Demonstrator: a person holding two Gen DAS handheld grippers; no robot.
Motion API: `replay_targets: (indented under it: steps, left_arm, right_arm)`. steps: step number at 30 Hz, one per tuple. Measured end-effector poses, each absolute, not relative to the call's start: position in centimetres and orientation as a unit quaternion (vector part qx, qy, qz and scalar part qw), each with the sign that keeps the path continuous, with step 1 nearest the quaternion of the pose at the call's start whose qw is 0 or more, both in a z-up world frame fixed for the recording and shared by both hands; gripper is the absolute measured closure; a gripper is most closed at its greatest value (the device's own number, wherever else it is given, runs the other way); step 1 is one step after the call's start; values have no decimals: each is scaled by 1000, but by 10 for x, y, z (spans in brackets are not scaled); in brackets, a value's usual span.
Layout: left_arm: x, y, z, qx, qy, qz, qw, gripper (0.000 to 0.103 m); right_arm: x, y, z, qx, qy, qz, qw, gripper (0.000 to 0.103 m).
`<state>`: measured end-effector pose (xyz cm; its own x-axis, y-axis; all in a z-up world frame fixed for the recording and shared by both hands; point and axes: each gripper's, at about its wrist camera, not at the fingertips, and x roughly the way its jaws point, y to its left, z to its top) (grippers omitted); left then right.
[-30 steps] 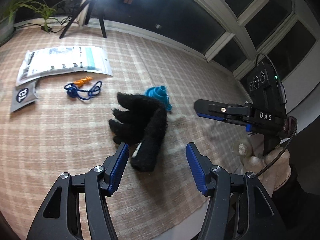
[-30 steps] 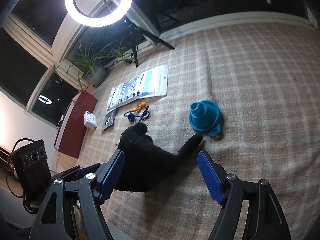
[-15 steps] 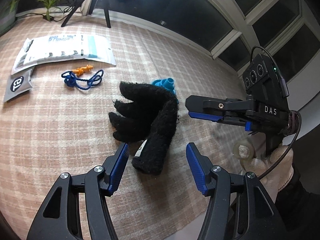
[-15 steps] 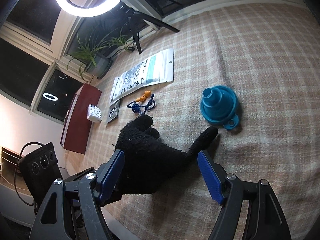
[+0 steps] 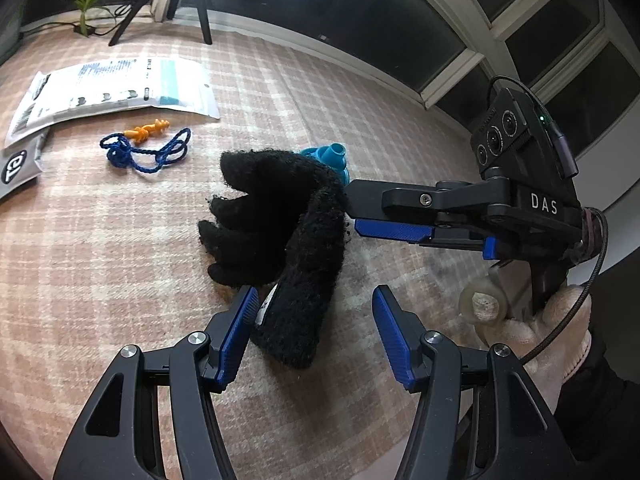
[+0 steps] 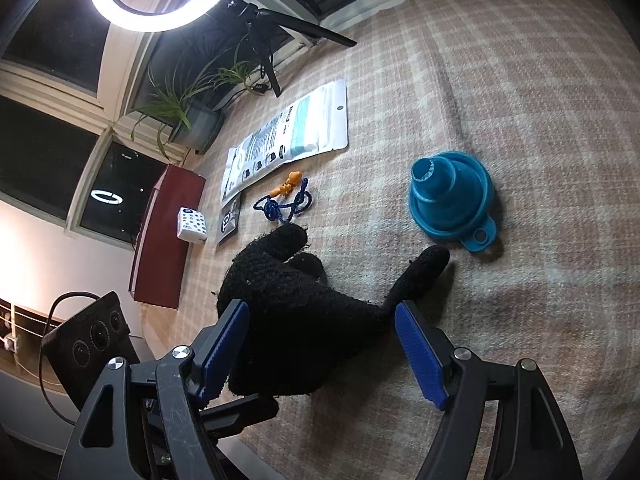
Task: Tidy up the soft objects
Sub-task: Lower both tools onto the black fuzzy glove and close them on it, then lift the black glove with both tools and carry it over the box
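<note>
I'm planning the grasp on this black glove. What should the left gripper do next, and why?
Probably close the left gripper: its jaws stand open around the black glove's cuff, its left pad at the fabric. The right gripper, also open, straddles the palm.

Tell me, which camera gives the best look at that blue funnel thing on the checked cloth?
The right wrist view. There the blue funnel sits whole and unobstructed, spout up, with its hanging tab visible, just beyond the black glove. In the left wrist view, the glove hides most of it; only the spout and a sliver of rim show.
</note>
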<state>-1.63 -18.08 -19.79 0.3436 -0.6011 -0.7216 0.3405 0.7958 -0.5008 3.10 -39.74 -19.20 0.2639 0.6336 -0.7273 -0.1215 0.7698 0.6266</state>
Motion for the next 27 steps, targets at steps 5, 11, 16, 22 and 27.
replay_targets:
  steps: [5,11,16,22,27]
  left_arm:
    - [-14,-182,-202,-137,497,-292,806,44]
    - [-11,-184,-207,-143,504,-299,798,44]
    - [-8,-186,-210,-143,506,-307,794,45]
    - [-9,-193,-204,-127,492,-325,797,57]
    - [-12,-194,-189,-112,473,-344,804,57]
  right_arm:
    - [34,-393,-196,237,559,253,753,31]
    - [36,-389,-201,244,563,258,746,31]
    - [37,-384,-207,253,568,265,737,31]
    - [34,-369,-214,247,578,283,725,50]
    - [31,-360,-209,245,576,294,722,57]
